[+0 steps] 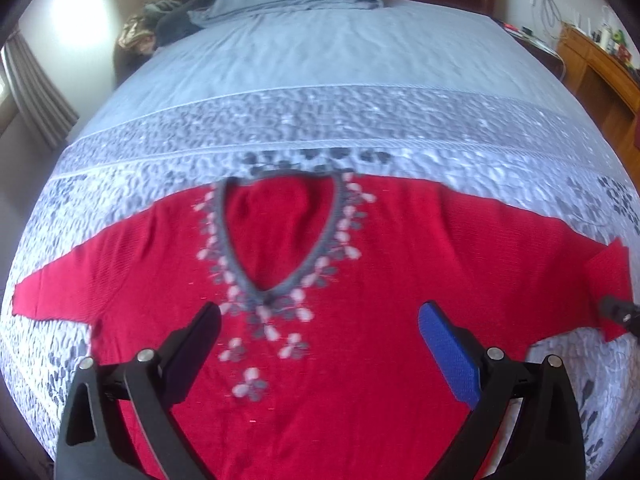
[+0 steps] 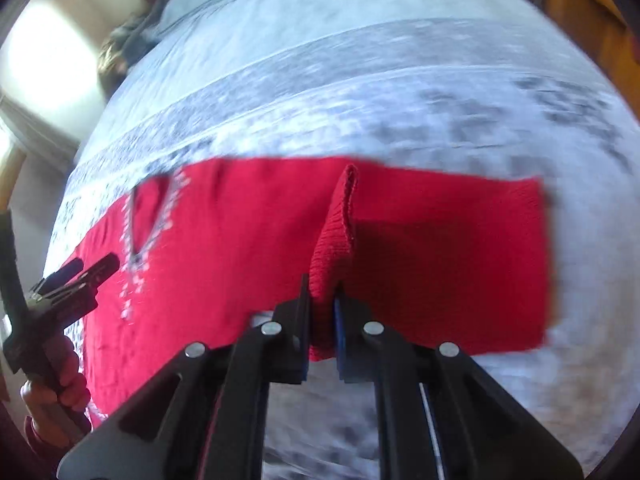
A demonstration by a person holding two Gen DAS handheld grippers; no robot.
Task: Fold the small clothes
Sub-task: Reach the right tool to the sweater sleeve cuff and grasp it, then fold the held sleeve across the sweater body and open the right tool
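The red sweater (image 1: 360, 248) is spread flat, front up, on the near part of the bed (image 1: 320, 64), with the V-neck toward the far side. Its right sleeve (image 2: 440, 248) is pinched at the cuff by the right gripper (image 2: 322, 312), whose jaws are closed narrow on the knit, so a ridge of cloth stands up. The left gripper (image 1: 320, 344) hangs wide and empty above the chest. For a clean fold, the sleeve should probably be carried left across the body and laid flat, while the chest is pressed down if it slides.
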